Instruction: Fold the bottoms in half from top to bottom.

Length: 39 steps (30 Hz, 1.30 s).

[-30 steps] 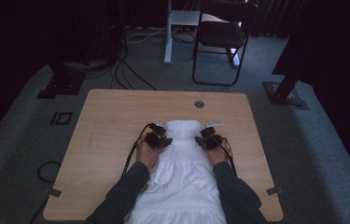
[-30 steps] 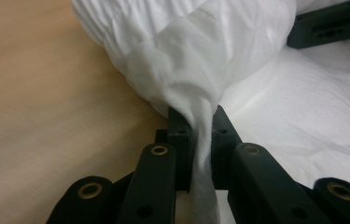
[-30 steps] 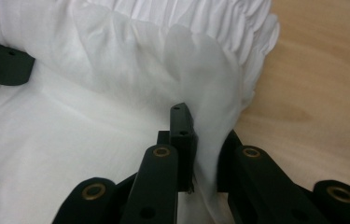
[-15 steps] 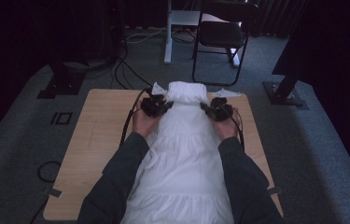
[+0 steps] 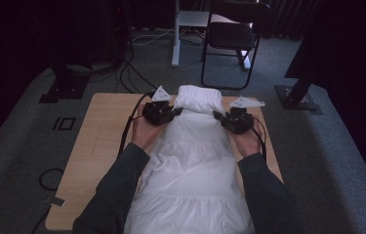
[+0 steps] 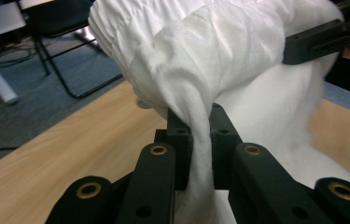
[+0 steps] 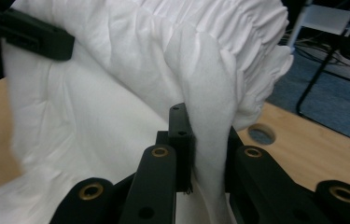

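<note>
Garment (image 5: 193, 161): soft, light, limp white cloth; hold at the gathered top corners.
Left gripper (image 6: 200, 140): jaws pinching cloth.
Right gripper (image 7: 205, 140): same.

**Both grippers clamped, arms stretched forward**

Both forearms reach up the table, side by side. The left gripper (image 5: 163, 113) and the right gripper (image 5: 233, 120) point inward toward each other, each with its jaws pinched tight on white cloth (image 5: 195, 146).
</note>
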{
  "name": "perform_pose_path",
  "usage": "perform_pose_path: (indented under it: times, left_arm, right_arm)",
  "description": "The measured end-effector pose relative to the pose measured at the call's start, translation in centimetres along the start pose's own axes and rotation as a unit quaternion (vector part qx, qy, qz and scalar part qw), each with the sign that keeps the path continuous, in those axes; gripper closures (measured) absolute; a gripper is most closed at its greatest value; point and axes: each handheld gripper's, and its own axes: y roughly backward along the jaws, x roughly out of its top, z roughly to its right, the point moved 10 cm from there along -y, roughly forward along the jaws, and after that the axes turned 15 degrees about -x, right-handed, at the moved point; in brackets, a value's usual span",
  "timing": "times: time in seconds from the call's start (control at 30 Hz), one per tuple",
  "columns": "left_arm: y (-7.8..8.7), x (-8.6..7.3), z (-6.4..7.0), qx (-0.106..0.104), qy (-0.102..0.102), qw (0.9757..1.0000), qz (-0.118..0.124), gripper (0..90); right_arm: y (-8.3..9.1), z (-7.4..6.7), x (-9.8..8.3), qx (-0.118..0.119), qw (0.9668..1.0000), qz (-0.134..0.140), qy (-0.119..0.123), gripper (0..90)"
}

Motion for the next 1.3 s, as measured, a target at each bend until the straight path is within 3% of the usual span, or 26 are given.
perform_pose_path:
  times: [0.13,0.2,0.27,0.37,0.43,0.5,0.53,0.6,0.63,0.67,0.7,0.77,0.83,1.0,1.2,1.3]
  left_arm:
    - [1.3,-2.1,4.2,-0.022,-0.019,0.9996,0.001,83.0]
    - [1.8,-3.7,6.3,-0.027,-0.035,0.9990,-0.001,82.9]
    - [2.1,-5.3,8.0,-0.037,-0.036,0.9987,-0.003,82.9]
    - [1.9,-9.4,10.7,-0.053,-0.021,0.9982,-0.019,82.7]
    - [1.5,-12.3,11.9,-0.056,-0.018,0.9974,-0.042,82.1]
    - [0.7,-15.4,12.8,-0.073,0.012,0.9952,-0.064,81.9]
    - [0.0,-17.1,13.2,-0.078,0.026,0.9929,-0.085,81.8]
    - [-1.5,-20.4,13.7,-0.083,0.034,0.9872,-0.132,81.7]
    - [-2.1,-21.6,13.8,-0.085,0.037,0.9844,-0.150,81.7]
    - [-2.6,-22.3,13.7,-0.081,0.035,0.9838,-0.156,81.7]
    - [-2.8,-22.4,13.5,-0.083,0.036,0.9844,-0.151,81.7]
    - [-3.0,-22.3,12.9,-0.090,0.056,0.9834,-0.147,81.7]
    - [-3.2,-22.2,12.5,-0.087,0.049,0.9833,-0.153,81.7]
    - [-3.9,-21.6,11.1,-0.067,0.051,0.9844,-0.154,81.5]
    - [-5.3,-20.4,7.7,-0.030,0.058,0.9872,-0.146,81.4]
    - [-5.6,-20.0,6.5,-0.024,0.063,0.9876,-0.142,81.4]
  right_arm:
    - [3.2,-1.6,-2.0,0.022,0.9997,0.005,0.012,82.2]
    - [4.8,-2.8,-3.8,0.033,0.9993,0.004,0.015,82.2]
    - [6.2,-3.9,-5.7,0.046,0.9988,0.001,0.018,82.0]
    - [7.7,-5.7,-8.8,0.063,0.9977,-0.013,0.021,81.8]
    - [8.5,-7.2,-12.0,0.076,0.9961,-0.037,0.026,81.3]
    - [8.7,-8.4,-15.0,0.084,0.9938,-0.064,0.032,81.2]
    - [8.7,-8.9,-16.4,0.085,0.9926,-0.080,0.036,81.1]
    - [8.2,-9.5,-18.9,0.078,0.9897,-0.107,0.054,81.2]
    - [7.8,-9.8,-19.9,0.081,0.9879,-0.121,0.053,81.2]
    - [7.4,-10.0,-20.8,0.083,0.9857,-0.137,0.054,81.2]
    - [7.1,-10.2,-21.6,0.084,0.9838,-0.149,0.055,81.2]
    - [6.4,-10.3,-22.5,0.080,0.9807,-0.169,0.058,81.2]
    - [5.8,-10.2,-22.7,0.080,0.9789,-0.178,0.060,81.0]
    - [3.5,-9.4,-22.1,0.071,0.9803,-0.177,0.052,81.4]
    - [-0.4,-7.5,-20.2,0.050,0.9821,-0.173,0.057,81.2]
    - [-1.9,-6.9,-19.5,0.048,0.9819,-0.175,0.054,81.2]
